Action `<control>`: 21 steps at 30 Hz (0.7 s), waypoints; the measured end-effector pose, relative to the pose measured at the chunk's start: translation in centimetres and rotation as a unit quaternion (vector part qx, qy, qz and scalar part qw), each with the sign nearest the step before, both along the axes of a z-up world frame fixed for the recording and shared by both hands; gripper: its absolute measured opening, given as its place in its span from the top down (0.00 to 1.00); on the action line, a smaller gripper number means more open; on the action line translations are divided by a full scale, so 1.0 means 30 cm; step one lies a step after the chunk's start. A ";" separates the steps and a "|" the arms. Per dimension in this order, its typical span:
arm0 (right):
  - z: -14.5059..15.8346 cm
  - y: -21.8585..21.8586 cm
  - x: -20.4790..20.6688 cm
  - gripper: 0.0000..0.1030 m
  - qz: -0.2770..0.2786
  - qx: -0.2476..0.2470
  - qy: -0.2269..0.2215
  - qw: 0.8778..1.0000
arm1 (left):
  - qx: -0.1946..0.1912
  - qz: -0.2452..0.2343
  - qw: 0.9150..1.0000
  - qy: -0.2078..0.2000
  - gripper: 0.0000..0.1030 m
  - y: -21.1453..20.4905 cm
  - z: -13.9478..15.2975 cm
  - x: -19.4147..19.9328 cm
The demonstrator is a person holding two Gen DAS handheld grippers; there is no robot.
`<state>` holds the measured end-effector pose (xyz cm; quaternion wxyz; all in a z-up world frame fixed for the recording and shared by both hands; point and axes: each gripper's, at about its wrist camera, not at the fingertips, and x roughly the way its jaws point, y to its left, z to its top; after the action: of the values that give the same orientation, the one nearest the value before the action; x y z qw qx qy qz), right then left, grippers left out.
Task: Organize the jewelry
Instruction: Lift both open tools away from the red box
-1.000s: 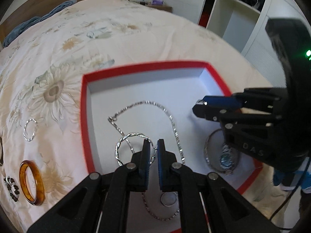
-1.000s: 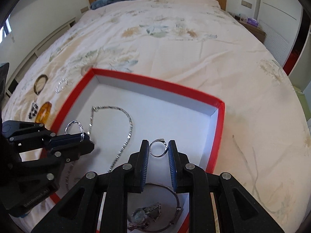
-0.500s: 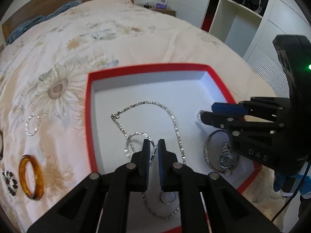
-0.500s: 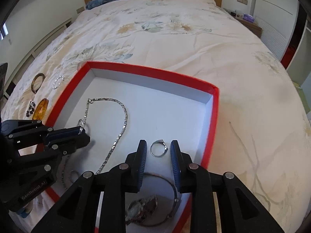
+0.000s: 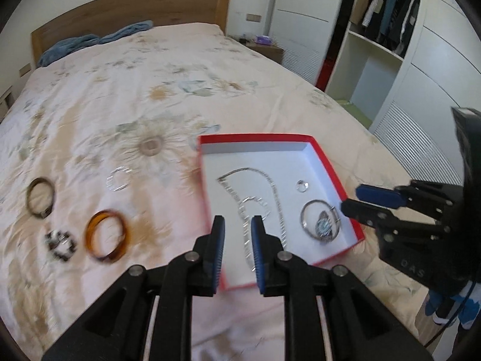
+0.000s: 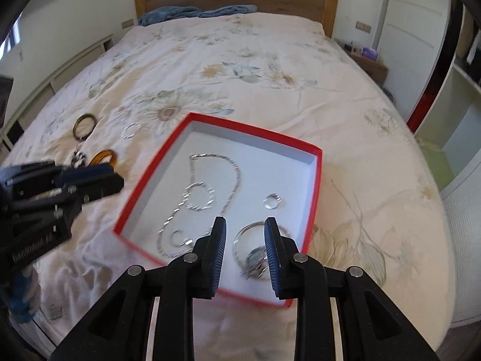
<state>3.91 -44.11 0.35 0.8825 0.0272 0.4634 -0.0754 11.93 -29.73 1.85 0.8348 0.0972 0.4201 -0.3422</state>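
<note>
Two grippers hover over a flowered bed (image 5: 126, 96). On it sits a red box (image 6: 315, 180) holding a silver chain (image 6: 231, 180), a bangle with a watch (image 5: 321, 221), a twisted hoop (image 6: 200, 197) and a small ring (image 6: 272, 201). Left of the box lie an amber bangle (image 5: 105, 236), a dark bangle (image 5: 40, 197) and a silver hoop (image 5: 118, 179). The left gripper (image 5: 236, 228), its fingers just widened, and the right gripper (image 6: 245, 231) both stand released, grasping nothing.

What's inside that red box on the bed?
The red box holds a long silver chain necklace, a twisted silver bangle, a small ring and a watch with a thin bangle. The right gripper's fingers cover part of the near corner.
</note>
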 end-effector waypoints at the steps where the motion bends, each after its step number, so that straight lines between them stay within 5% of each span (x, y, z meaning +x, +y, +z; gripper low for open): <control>1: 0.012 0.030 -0.014 0.74 0.003 -0.003 -0.003 1.000 | 0.001 0.005 1.000 -0.001 0.83 0.033 0.008 -0.007; 12: 0.121 0.345 -0.110 0.74 0.061 -0.017 -0.034 0.997 | 0.009 0.093 0.996 -0.009 0.83 0.404 0.070 -0.046; 21: 0.170 0.515 -0.100 0.74 0.107 -0.037 -0.043 0.993 | 0.014 0.145 0.989 0.003 0.83 0.601 0.032 -0.011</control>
<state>0.91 -28.65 5.46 0.9051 -0.0519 0.4221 0.0038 11.60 -11.69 2.82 0.8728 0.0464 0.4372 -0.2120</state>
